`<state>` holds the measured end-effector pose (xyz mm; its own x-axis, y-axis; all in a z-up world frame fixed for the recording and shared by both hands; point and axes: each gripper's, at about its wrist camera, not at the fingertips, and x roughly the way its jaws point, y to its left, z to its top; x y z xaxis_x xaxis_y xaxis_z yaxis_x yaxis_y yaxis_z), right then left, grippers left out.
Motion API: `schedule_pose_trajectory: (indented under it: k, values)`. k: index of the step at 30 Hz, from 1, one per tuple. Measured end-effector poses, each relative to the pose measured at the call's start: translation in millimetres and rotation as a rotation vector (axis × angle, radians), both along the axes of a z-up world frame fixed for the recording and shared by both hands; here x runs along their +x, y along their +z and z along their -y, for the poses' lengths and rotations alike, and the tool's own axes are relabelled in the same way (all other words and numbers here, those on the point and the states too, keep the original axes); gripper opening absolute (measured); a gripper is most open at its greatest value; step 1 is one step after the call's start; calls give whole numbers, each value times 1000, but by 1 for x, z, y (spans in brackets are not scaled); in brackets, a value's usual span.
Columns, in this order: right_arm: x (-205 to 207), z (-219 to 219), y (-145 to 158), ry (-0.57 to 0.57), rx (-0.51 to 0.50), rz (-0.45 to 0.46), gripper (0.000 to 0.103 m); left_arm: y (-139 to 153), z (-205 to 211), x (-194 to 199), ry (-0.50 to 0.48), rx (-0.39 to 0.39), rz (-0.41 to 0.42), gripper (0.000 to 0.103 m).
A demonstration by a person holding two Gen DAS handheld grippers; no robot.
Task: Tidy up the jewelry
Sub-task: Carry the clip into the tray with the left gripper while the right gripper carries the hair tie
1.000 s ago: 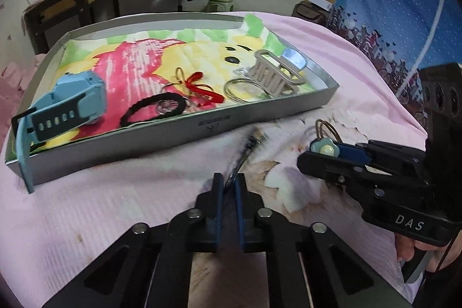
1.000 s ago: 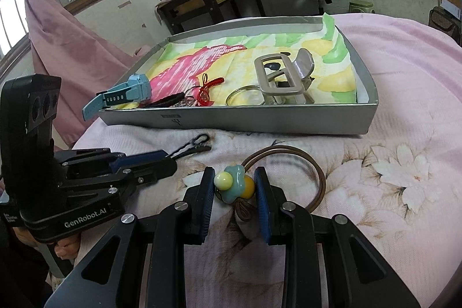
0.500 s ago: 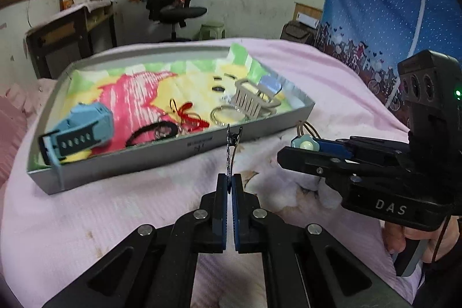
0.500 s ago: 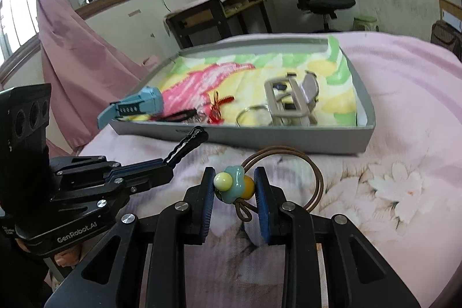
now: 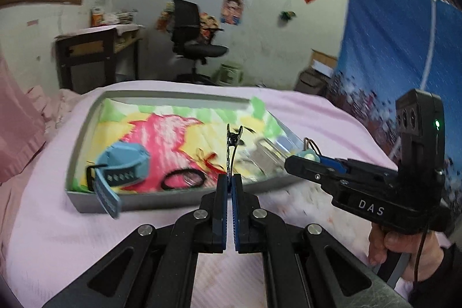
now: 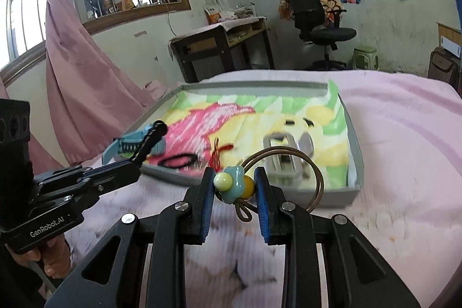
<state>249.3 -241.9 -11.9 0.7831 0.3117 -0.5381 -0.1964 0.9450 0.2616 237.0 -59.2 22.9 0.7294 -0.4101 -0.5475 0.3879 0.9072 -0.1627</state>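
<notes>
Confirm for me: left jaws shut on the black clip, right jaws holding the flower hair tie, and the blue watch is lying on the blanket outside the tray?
Not quite. The left gripper is shut on the black clip and the right gripper holds the flower hair tie, but the left wrist view shows the blue watch inside the tray, with only its strap hanging over the front wall.

1. The lower end of the black hair clip (image 5: 232, 152) is hidden between the pads of the left claw (image 5: 229, 186).
2. The things in the grey tray (image 6: 355, 158) are blurred; the grey clip (image 6: 284, 160) has no clear outline.
3. The brown hair tie (image 6: 316, 172) covers part of this clip.
4. The hand (image 5: 404, 253) on the right claw's handle is cut off by the picture's edge.
</notes>
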Motion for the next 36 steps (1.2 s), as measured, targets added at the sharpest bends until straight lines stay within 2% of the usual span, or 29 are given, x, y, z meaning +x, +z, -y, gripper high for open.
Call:
schedule_pose_trajectory:
  k: [6,10,15,19,21,25,29,31,36]
  values:
    - [33,-15,8,40,-38,6,24,-7,-5,35,78,-11,-77,3]
    - [57,-28,1,79,-66,-57,24,-17,-11,51,119,-23,-150,3]
    - [66,-36,-16,98,-93,-121,24,-27,-8,61,116,-5,-225,4]
    - [68,-38,-23,95,-107,-157,25,-28,-10,61,115,-21,-249,4]
    - [67,-37,-24,96,-106,-159,26,-28,-11,60,117,-24,-250,4]
    - [64,-35,-23,80,-98,-160,40,-27,-12,58,124,-26,-242,4]
    - [57,-33,-21,69,-86,-144,43,-26,-16,53,134,-39,-229,6]
    - [50,-32,-18,58,-86,-123,46,-25,-18,50,140,-43,-215,10]
    - [31,-26,-5,11,-73,-42,56,-19,-21,37,161,-49,-160,31]
